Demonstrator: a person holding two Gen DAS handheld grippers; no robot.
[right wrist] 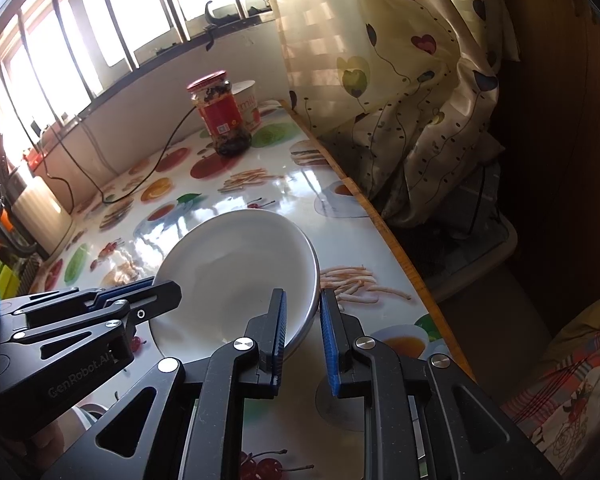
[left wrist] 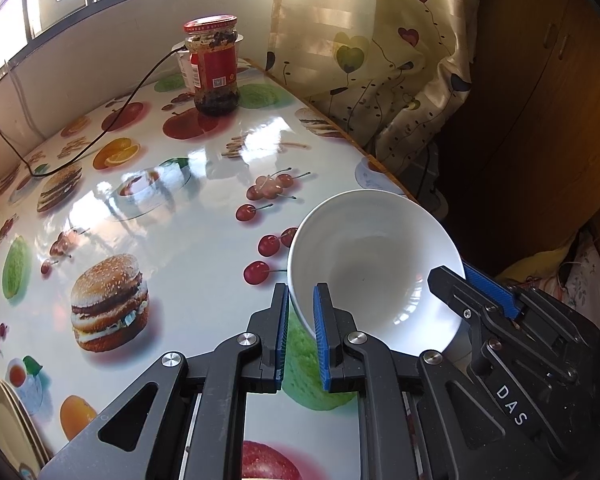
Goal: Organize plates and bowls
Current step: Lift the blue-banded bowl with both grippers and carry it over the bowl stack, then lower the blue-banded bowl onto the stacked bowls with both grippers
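A white bowl [left wrist: 372, 248] [right wrist: 228, 264] is held between both grippers over the right side of the fruit-print table [left wrist: 188, 232]. My left gripper [left wrist: 300, 292] is shut on the bowl's near-left rim, one blue pad inside and one outside. My right gripper [right wrist: 302, 296] is shut on the opposite rim in the same way. Each gripper shows in the other's view: the right gripper [left wrist: 454, 270] at the bowl's right rim, the left gripper [right wrist: 164, 285] at its left rim. The bowl is empty and tilted. A stack of pale plates [left wrist: 4, 420] lies at the table's near-left corner.
A red-lidded jar [left wrist: 214, 64] [right wrist: 220, 114] stands at the far end with a white cup [right wrist: 250, 104] behind it. A black cable [left wrist: 112, 120] crosses the far table. The table's right edge [right wrist: 384, 224] runs along a patterned curtain [right wrist: 400, 80].
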